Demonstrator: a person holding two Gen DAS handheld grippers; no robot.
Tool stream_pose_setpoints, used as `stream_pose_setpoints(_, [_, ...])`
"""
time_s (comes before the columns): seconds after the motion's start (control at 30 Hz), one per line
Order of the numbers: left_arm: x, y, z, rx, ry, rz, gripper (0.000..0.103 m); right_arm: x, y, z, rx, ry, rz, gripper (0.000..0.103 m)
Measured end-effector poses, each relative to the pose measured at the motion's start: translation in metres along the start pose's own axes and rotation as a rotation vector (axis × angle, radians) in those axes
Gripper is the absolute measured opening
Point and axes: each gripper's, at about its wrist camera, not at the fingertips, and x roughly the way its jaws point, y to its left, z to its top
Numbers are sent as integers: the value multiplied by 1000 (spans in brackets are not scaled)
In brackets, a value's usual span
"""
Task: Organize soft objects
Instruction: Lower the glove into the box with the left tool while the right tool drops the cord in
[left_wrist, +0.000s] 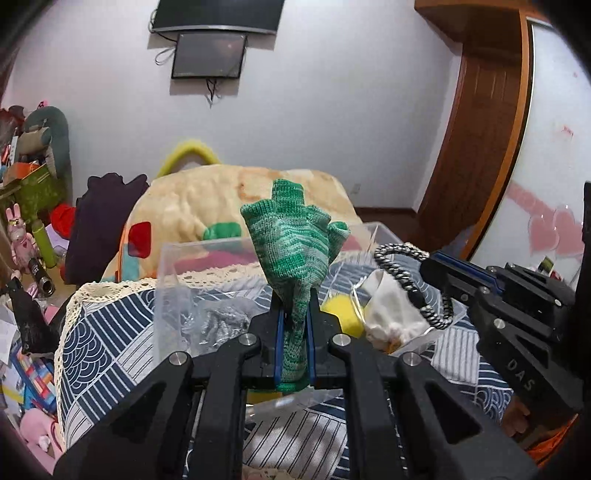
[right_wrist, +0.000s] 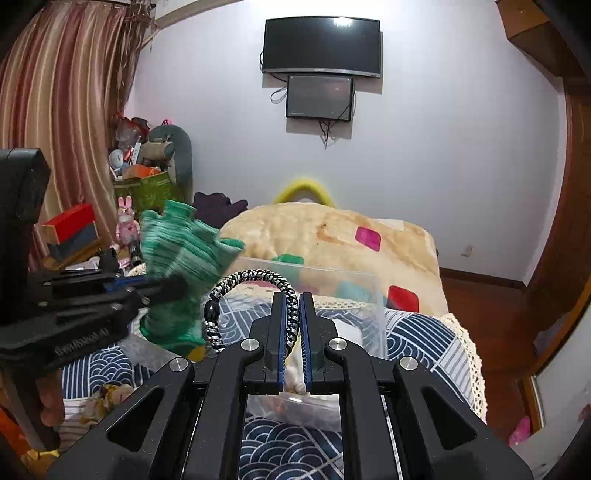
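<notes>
My left gripper (left_wrist: 295, 299) is shut on the cuff of a green knitted fingerless glove (left_wrist: 293, 240), held upright above a clear plastic box (left_wrist: 173, 266). It also shows in the right wrist view, where the glove (right_wrist: 184, 254) is at the left. My right gripper (right_wrist: 291, 299) is shut on a black-and-white braided bracelet (right_wrist: 236, 284), which loops up and left. In the left wrist view the bracelet (left_wrist: 410, 280) hangs at the right, over the box. The box holds a yellow soft item (left_wrist: 341, 314), a white cloth bag (left_wrist: 391, 306) and a crinkled plastic bag (left_wrist: 218, 317).
The box stands on a table with a blue-and-white patterned cloth (left_wrist: 103, 332) trimmed in lace. Behind it is a cream quilt (right_wrist: 332, 240) with coloured patches. Toys and boxes pile at the left (right_wrist: 147, 177). A wooden door (left_wrist: 480, 140) is at the right.
</notes>
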Motion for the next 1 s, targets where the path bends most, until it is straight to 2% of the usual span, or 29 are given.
stream_pose_setpoints(0.43, [36,-2,-9,-5,121,-32,9,30,1,-5,-18,72,-7,7])
stream_pose_setpoints(0.63, [35,4,-13,-33,131,-36,10,40,6,-7,-37,102,-4,6])
stream_pose_setpoints(0.7, [34,6,-13,-45,134,-37,11,43,8,-8,-42,114,-4,6])
stream_pose_setpoints(0.87, [28,10,-16,-47,129,-33,28,48,5,-12,-25,146,16,7])
stream_pose_setpoints(1.0, [21,11,-17,-52,122,-41,30,47,6,-14,-35,160,14,8])
